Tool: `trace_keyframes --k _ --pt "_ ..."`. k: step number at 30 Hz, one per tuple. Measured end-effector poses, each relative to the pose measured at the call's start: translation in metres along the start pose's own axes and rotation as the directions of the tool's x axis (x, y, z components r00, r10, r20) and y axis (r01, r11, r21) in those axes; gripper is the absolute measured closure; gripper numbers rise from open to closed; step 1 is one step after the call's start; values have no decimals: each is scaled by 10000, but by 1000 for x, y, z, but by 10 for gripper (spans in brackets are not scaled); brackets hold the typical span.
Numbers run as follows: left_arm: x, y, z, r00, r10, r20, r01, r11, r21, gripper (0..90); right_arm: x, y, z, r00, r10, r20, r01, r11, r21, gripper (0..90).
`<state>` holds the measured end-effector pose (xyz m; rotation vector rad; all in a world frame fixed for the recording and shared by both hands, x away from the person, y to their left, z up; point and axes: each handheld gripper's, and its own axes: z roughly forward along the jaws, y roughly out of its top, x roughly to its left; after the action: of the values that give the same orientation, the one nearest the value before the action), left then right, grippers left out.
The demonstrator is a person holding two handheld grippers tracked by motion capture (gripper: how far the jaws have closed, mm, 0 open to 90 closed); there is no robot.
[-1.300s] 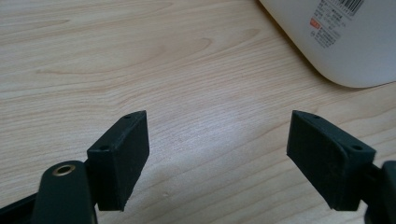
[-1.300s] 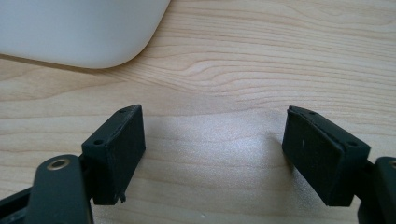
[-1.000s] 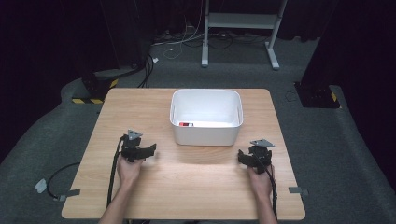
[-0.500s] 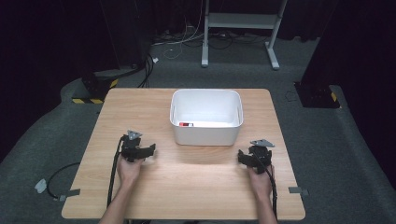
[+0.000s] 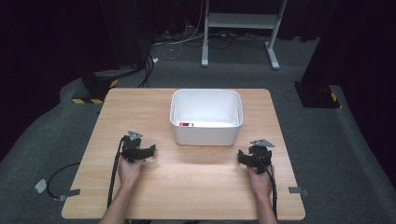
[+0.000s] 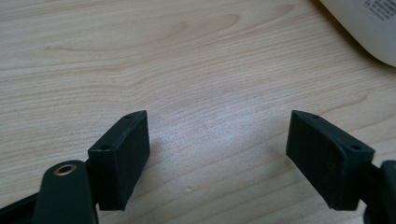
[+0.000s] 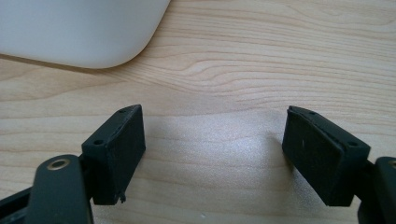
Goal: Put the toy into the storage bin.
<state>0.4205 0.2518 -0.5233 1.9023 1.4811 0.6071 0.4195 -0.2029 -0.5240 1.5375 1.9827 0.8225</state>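
From the high view, we see the white bin (image 5: 206, 116) standing on the table (image 5: 187, 186) a little beyond its middle, toward twelve o'clock. Inside, against its near wall, lies a flat white item with a red end (image 5: 186, 124); we cannot tell what it is. Our left hand-held gripper (image 5: 148, 151) rests on the wood at about eight o'clock of the bin, and our right hand-held gripper (image 5: 243, 157) at about four o'clock, each near the bin but apart from it.

In the left gripper view, the left hand-held gripper (image 6: 217, 151) has its jaws spread wide with bare wood between them and nothing in its grasp. A rounded corner of the white bin (image 6: 369, 28) sits at one o'clock, well clear of the pads.

In the right gripper view, the right hand-held gripper (image 7: 212, 151) is likewise wide open and empty, and the white bin (image 7: 79, 28) fills the eleven o'clock corner.

We judge this to be the starting pose, before any reach. The next move likely calls for lifting one gripper over the near rim and lowering into the bin, or bringing both in against its side walls.
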Motion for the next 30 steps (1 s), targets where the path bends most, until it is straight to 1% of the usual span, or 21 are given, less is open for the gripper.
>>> trace_keyframes --k 4,9,13,17,30 --pt "0 0 1 10000 60 -59 -60 10000 32 219 0 0 0 10000 -2 1 2 10000 2 212" --pt "1 -1 2 9999 9 -147 -10 10000 -33 218 0 0 0 10000 -3 0 3 10000 2 212" --pt "-1 -3 2 9995 201 -249 -203 9998 -70 216 0 0 0 10000 -2 1 2 10000 1 212" --pt "-2 -4 2 9994 171 -292 -175 9998 -124 209 0 0 0 10000 -1 1 1 10000 1 212" --pt "-1 -4 2 9996 173 -203 -175 9998 -101 194 0 0 0 10000 -1 1 1 10000 1 211"
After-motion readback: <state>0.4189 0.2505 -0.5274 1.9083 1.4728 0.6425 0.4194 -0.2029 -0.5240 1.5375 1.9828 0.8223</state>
